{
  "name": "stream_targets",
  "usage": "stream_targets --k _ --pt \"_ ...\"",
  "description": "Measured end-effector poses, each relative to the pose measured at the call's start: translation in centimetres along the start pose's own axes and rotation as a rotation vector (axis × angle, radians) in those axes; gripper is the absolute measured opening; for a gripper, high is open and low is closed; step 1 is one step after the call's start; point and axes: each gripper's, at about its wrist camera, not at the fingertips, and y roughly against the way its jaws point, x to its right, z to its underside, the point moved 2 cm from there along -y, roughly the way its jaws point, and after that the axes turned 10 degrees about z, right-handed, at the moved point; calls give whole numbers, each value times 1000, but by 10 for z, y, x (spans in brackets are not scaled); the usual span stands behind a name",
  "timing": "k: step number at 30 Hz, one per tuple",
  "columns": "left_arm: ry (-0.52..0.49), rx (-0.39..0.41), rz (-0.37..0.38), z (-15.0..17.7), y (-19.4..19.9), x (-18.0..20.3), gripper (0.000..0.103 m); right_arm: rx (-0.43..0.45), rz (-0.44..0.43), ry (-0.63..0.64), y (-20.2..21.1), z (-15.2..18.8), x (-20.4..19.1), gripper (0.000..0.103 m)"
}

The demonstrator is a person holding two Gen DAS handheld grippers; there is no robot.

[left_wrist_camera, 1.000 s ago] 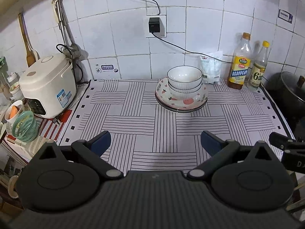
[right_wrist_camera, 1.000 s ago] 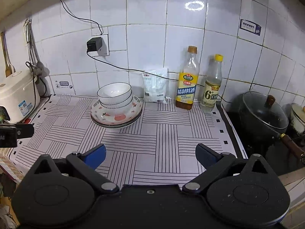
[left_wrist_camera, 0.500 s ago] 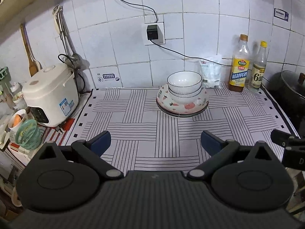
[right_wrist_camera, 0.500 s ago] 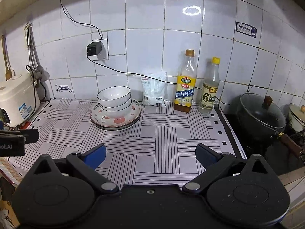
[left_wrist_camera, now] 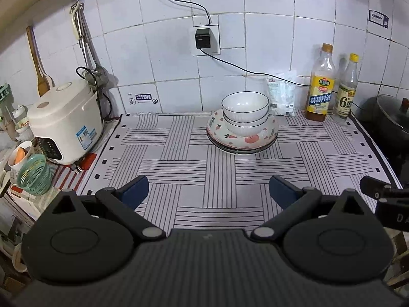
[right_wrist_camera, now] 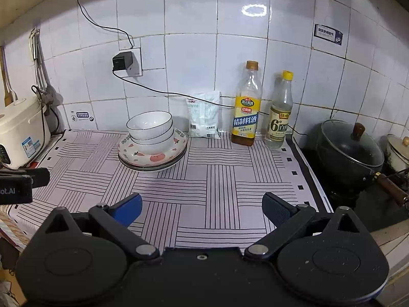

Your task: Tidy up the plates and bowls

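Note:
Two white bowls [left_wrist_camera: 245, 107] [right_wrist_camera: 149, 125] sit nested on a stack of plates [left_wrist_camera: 263, 140] [right_wrist_camera: 133, 153] with a carrot and strawberry print, at the back of the striped mat near the wall. My left gripper [left_wrist_camera: 208, 192] is open and empty over the mat's front part, well short of the stack. My right gripper [right_wrist_camera: 202, 208] is open and empty, also over the front of the mat, with the stack ahead to its left. Each gripper's edge shows in the other's view.
A white rice cooker [left_wrist_camera: 64, 125] stands at the left. A white packet [right_wrist_camera: 204, 115] and two bottles [right_wrist_camera: 246, 110] [right_wrist_camera: 280, 112] stand against the wall right of the stack. A black lidded pot [right_wrist_camera: 352, 148] sits on the stove at right. A green basket [left_wrist_camera: 34, 174] sits at front left.
Both grippers have drawn back and risen a little from the counter, so the stack looks smaller and farther. Both stay open. The dishes have not moved.

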Motion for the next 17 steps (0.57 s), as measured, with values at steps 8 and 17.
stream_targets --k 8,17 --pt "8 -2 -3 3 2 1 102 -3 6 -2 1 2 0 101" --pt "10 3 3 4 3 1 102 -1 11 -6 2 3 1 101"
